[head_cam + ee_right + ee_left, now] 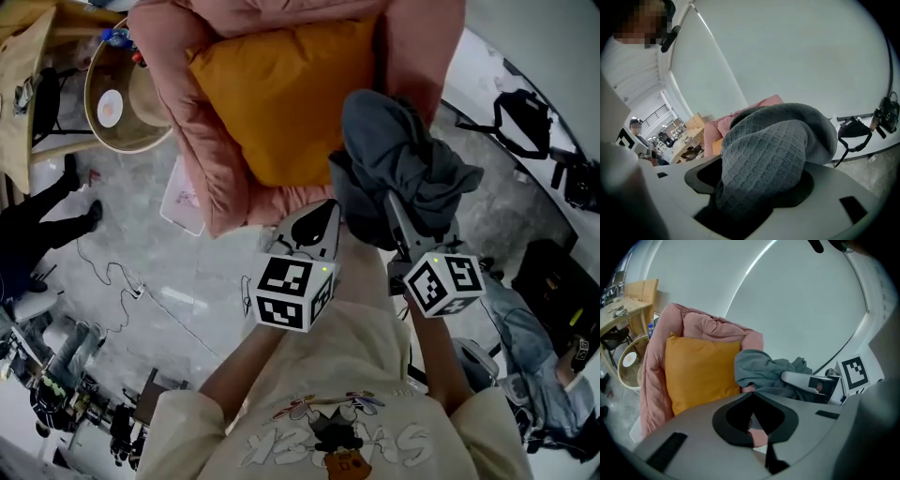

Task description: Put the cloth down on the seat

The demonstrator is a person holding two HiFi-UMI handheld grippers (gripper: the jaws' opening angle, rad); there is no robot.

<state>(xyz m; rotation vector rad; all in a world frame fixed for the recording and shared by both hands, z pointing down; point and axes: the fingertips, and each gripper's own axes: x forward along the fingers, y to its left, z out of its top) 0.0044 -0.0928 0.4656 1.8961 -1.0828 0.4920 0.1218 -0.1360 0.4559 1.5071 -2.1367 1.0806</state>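
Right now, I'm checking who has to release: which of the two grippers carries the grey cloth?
The right gripper: the grey cloth bunches between its jaws and fills its view. The left gripper has jaws meeting at a point beside it.

The person wears a cream shirt (pixel 366 356) with short sleeves. On the front is a cartoon picture (pixel 328 433) with pale letters beside it. The left claw (pixel 328 208) has a smooth grey shell with a black hollow in it. Behind it sits the left cube (pixel 292 291), with black and white squares and a tiny green light. The right claw (pixel 401 214) is grey too. The right cube (pixel 442 283) has the same squares and a green light.
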